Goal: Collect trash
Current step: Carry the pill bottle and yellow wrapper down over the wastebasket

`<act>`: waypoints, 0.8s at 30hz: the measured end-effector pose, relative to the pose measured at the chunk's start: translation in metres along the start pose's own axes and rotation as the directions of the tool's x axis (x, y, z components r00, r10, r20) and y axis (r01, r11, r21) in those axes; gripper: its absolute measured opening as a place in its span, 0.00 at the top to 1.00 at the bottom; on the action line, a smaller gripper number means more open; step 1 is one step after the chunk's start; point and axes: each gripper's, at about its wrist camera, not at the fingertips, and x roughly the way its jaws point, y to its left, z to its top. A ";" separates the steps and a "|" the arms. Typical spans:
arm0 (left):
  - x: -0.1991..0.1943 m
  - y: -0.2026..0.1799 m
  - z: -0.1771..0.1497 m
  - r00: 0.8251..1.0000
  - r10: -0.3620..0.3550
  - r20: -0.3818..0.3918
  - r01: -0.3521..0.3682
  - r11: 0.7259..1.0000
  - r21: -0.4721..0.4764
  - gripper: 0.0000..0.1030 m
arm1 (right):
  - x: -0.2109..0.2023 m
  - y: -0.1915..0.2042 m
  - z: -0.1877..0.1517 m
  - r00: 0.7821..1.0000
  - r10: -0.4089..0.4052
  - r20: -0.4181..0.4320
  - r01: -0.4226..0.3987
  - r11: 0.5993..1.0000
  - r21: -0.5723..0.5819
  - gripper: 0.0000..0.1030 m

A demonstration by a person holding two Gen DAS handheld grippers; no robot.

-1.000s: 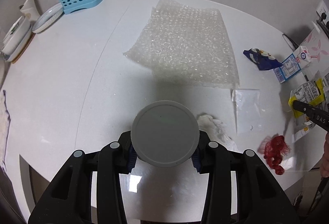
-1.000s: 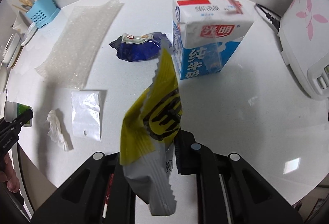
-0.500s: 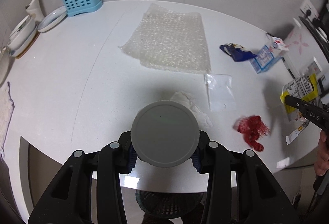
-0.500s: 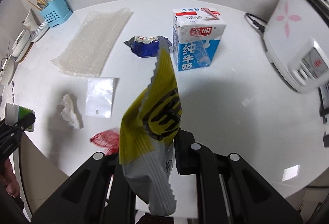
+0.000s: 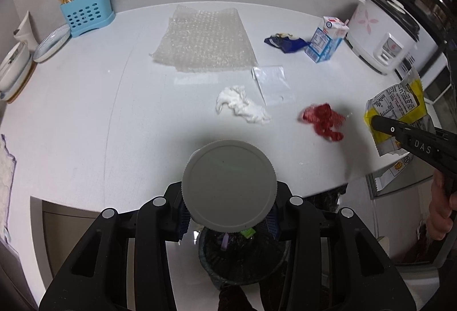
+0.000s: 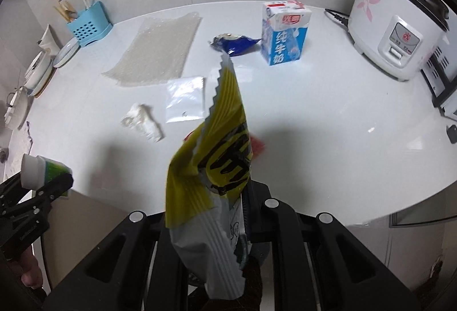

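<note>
The likeliest failure was a drop that missed the bin [image 5: 242, 262]: the left claw [image 5: 228, 221] gripped a grey-capped bottle [image 5: 229, 186] by its sides, its jaws partway open around it, and only part of the bin's dark mouth showed at the lower centre of the left wrist view, so a release there could have sent the bottle onto the rim or the floor. The yellow snack wrapper [image 6: 211, 168], pinched in the fully closed right claw [image 6: 242, 214], was light and floppy and could have drifted or clung to a pad. Both claws pointed steeply downward past the near edge of the white bench [image 5: 85, 116]. Still on the bench lay the bubble wrap [image 5: 204, 42], tissue [image 5: 241, 108], clear bag [image 5: 271, 82], red net [image 5: 322, 121], blue wrapper [image 5: 284, 43] and milk carton [image 5: 327, 42].
</note>
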 end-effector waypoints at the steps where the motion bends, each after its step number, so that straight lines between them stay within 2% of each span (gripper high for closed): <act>1: -0.001 0.003 -0.006 1.000 -0.003 -0.003 0.003 1.000 0.002 0.60 | -0.002 0.006 -0.007 1.000 -0.004 0.003 0.004 1.000 -0.005 0.88; 12: 0.009 0.016 -0.061 0.998 -0.032 -0.057 0.034 0.999 0.024 0.60 | -0.004 0.048 -0.076 0.999 0.047 -0.013 -0.047 0.999 -0.017 0.88; 24: 0.065 0.013 -0.121 0.986 -0.054 -0.156 0.060 0.997 0.038 0.60 | 0.050 0.070 -0.155 0.991 0.053 -0.121 -0.064 0.994 -0.086 0.88</act>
